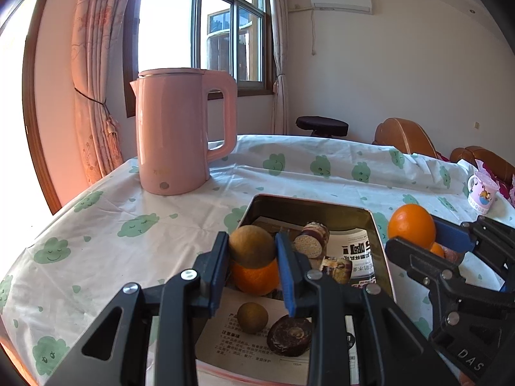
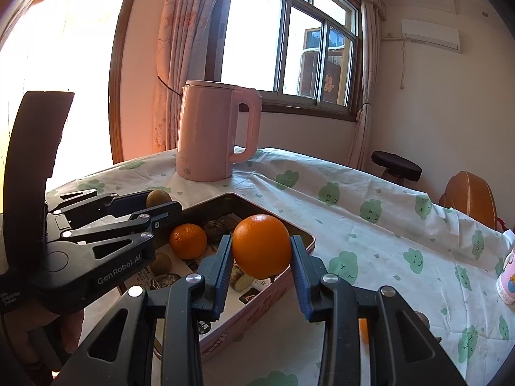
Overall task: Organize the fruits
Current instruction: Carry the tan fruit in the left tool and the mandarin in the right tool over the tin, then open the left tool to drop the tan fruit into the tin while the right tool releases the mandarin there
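My left gripper [image 1: 251,241] is shut on a round brown fruit [image 1: 251,247], held just above an open metal tin [image 1: 309,202]. In the tin below it lie an orange [image 1: 256,279] and a second, smaller brown fruit [image 1: 252,317]. My right gripper [image 2: 262,244] is shut on a large orange [image 2: 261,246], over the tin's near right wall [image 2: 273,289]. In the right wrist view the left gripper [image 2: 164,203] reaches in from the left with its brown fruit [image 2: 158,197]. In the left wrist view the right gripper [image 1: 421,238] holds its orange [image 1: 411,226] beside the tin.
A tall pink kettle [image 1: 180,135] stands behind the tin on the cloud-print tablecloth [image 1: 128,212]. Wrapped snacks and a dark round cake [image 1: 289,334] share the tin. A small printed cup [image 1: 481,193] sits at the far right. Another small orange [image 1: 436,249] lies behind the right gripper.
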{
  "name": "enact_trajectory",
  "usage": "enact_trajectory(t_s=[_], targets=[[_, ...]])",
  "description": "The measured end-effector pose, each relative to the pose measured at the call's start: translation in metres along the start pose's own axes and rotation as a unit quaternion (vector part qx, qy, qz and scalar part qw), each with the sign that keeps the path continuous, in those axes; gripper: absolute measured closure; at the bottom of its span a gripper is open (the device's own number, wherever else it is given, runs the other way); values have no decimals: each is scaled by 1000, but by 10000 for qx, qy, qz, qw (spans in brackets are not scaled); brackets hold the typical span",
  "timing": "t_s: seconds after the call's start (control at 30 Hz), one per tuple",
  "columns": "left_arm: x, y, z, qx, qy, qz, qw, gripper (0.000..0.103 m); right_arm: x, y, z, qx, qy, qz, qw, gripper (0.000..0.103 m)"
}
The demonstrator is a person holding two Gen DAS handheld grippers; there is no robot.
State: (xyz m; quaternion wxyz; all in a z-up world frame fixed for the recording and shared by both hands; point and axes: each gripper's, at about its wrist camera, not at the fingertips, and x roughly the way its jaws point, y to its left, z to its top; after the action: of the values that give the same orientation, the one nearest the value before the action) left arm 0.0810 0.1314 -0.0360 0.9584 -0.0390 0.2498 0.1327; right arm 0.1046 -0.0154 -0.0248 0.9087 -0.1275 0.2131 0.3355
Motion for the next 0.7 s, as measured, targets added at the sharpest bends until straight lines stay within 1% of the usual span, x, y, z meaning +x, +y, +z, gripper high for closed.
enact_trajectory(t_s=[0.33,0.7], targets=[[9,3,-5,51,226,-22,9997,72,18,10,-5,-66,283,95,9995,66],[13,0,-5,129,331,-47,9994,72,25,13,-9,-82,419,103,9990,66]])
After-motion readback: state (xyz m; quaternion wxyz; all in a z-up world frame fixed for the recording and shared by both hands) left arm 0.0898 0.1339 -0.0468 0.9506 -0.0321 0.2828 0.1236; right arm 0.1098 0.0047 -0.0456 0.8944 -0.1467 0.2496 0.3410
